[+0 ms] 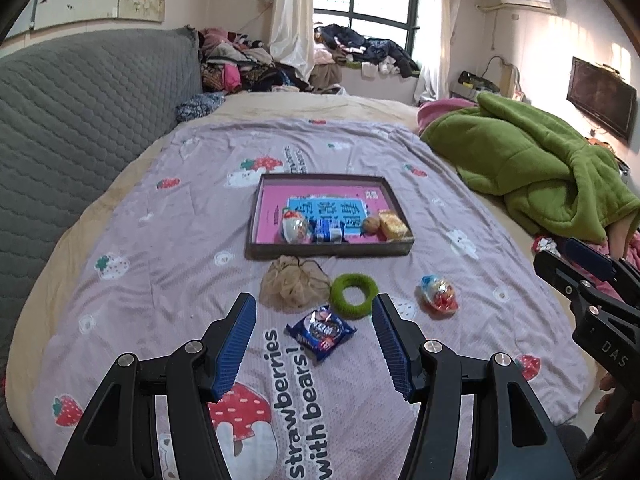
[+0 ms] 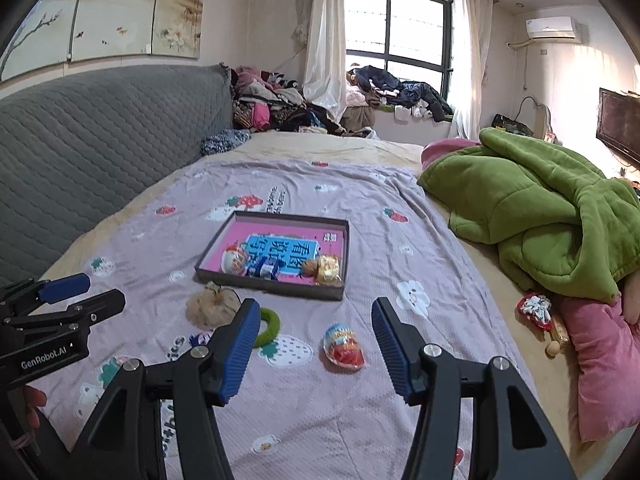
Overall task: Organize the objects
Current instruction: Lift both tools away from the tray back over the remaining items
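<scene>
Part of the tidying is judged to be done. On the bed, a flat box [image 1: 256, 216] with a pink floor is seen, and four small things are already lined up along its near wall: a toy egg [image 1: 295, 227] at the left, a small blue packet [image 1: 327, 233] beside it, a walnut [image 1: 371, 224] and a yellow snack [image 1: 394, 224] at the right. Four more things are still left out on the purple sheet [image 1: 160, 280], just in front of the box. From the left gripper [image 1: 314, 328], a blue cookie pack [image 1: 322, 330] is seen right ahead between the tips, a green ring [image 1: 354, 295] at 1 o'clock beyond it, and a tan mesh pouch [image 1: 294, 283] at 11 o'clock. A second toy egg [image 2: 344, 346] is seen at 12 o'clock from the right gripper [image 2: 314, 334], a little way ahead. The jaws of both grippers are spread apart and nothing is held in them. Neither pack nor egg is touched yet. So about half of the work seems to be done, and four things are still to be picked up and put in the box. Off at 3 o'clock, near a green blanket [image 2: 540, 216], a red wrapped treat [image 2: 534, 310] is also seen, and it cannot be told if it belongs to the job.
</scene>
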